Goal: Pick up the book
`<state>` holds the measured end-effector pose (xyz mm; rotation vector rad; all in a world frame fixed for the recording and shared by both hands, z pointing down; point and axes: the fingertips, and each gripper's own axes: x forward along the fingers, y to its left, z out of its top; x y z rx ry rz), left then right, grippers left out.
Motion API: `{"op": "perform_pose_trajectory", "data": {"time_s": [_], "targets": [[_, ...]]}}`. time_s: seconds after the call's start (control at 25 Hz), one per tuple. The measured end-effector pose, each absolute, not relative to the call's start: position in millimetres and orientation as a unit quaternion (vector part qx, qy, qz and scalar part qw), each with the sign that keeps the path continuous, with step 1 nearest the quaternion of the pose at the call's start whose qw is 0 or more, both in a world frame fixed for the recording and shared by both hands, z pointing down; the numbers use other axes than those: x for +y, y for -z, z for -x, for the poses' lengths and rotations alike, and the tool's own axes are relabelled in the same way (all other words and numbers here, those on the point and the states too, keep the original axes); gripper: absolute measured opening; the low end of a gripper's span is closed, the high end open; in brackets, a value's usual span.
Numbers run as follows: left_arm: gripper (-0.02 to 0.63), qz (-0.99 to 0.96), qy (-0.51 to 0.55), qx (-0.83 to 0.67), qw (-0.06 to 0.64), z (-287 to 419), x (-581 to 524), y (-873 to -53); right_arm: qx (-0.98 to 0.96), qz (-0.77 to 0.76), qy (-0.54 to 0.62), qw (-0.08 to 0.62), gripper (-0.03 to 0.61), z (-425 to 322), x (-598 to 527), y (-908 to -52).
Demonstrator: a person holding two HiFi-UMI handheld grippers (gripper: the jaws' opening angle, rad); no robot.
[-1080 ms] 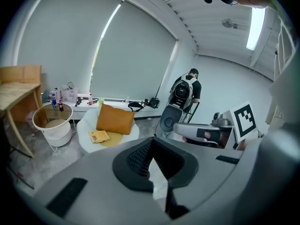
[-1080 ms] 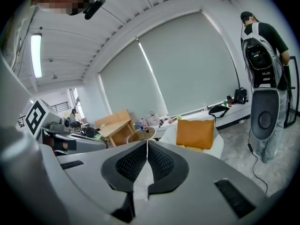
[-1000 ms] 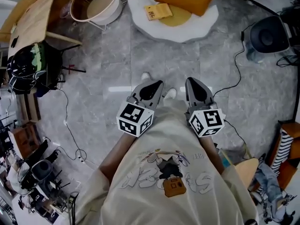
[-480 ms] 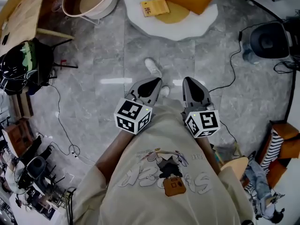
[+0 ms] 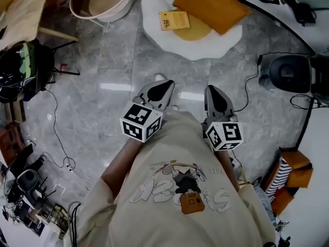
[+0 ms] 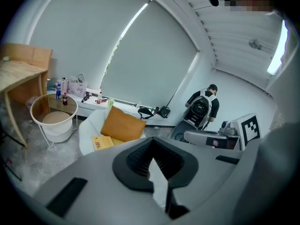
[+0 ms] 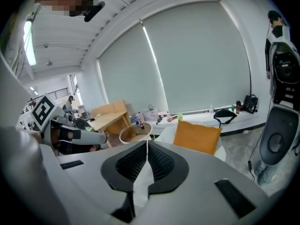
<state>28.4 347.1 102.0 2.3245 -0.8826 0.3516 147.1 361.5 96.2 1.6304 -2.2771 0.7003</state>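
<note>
Now the left hand-held gripper point(image 5: 164, 86) and the right hand-held gripper point(image 5: 213, 91) hover side by side over the grey floor point(image 5: 118, 60), each with jaws pinched together on nothing, while the book point(image 5: 174, 20) lies well ahead on the white chair point(image 5: 152, 4), just beside the orange pillow point(image 5: 208, 5).

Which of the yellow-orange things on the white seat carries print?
The small flat book, left of the big plain orange cushion; its cover shows dark print.
</note>
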Motion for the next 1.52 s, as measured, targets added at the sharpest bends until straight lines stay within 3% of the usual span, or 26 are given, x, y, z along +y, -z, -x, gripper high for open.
{"op": "perform_pose_trajectory", "data": {"time_s": [0.92,1.52], "targets": [[0.005,-0.822,-0.068,-0.449,0.344,69.0,252.0,-119.2,-0.839,-0.467,-0.214,0.182,0.023,-61.7,229.8,-103.5],[0.006,-0.800,-0.072,-0.474,0.359,65.2,194.1,-136.9,-0.863,-0.406,-0.197,0.228,0.024,-54.5,161.7,-123.6]]}}
